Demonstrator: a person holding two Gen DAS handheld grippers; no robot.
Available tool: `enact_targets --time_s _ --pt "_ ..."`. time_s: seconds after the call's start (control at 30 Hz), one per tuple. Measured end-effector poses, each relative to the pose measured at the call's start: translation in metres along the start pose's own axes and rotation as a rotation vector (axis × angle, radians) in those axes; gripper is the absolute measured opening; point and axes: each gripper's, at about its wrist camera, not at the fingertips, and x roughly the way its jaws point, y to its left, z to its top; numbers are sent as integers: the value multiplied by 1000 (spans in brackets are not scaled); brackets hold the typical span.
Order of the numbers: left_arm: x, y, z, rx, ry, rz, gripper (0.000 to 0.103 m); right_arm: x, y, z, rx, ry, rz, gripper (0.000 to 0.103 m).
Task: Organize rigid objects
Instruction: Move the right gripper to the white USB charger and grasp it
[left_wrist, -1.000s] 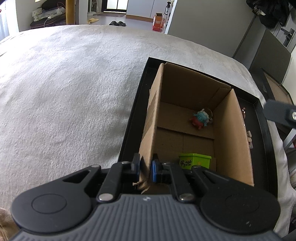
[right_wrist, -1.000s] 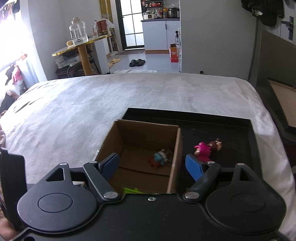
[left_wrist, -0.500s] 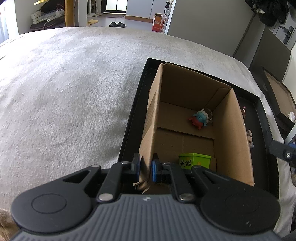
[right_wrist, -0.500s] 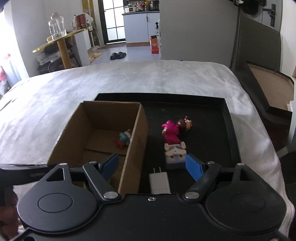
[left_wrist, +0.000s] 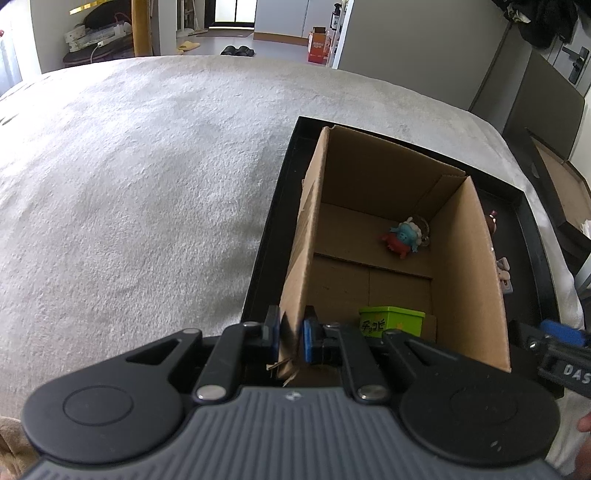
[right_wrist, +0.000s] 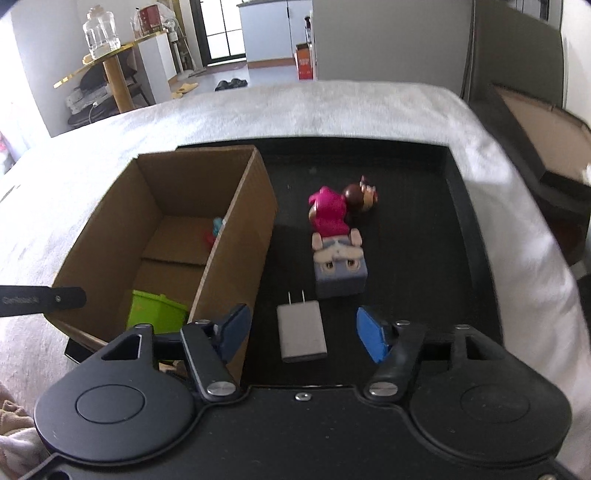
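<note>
An open cardboard box (left_wrist: 469, 266) (right_wrist: 240, 221) stands in the left part of a black tray (left_wrist: 533, 236) (right_wrist: 465, 206). My left gripper (left_wrist: 290, 334) is shut on the box's left wall at its near corner. Inside the box lie a green block (left_wrist: 389, 321) (right_wrist: 155, 310) and a small blue and red toy (left_wrist: 404, 238) (right_wrist: 218, 225). My right gripper (right_wrist: 301, 332) is open, low over the tray, with a white charger plug (right_wrist: 301, 330) between its fingers. Beyond the charger lie a grey animal-face block (right_wrist: 340, 267) and a pink doll (right_wrist: 332, 214).
The tray rests on a light grey blanket (left_wrist: 129, 184) covering a bed. A dark box lid with a brown inside (right_wrist: 535, 122) lies off the bed's right edge. The right gripper's tip (left_wrist: 561, 347) shows at the right of the left wrist view.
My right gripper has swung right from over the box and dropped toward the tray floor; the charger now lies between its open fingers. The left gripper has kept hold of the box wall.
</note>
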Motion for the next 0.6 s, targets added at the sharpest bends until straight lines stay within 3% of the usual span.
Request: enact_targets --time_s 0.6 --pt "2 0 -1 4 3 12 11 49 -7 -9 -6 108 24 51"
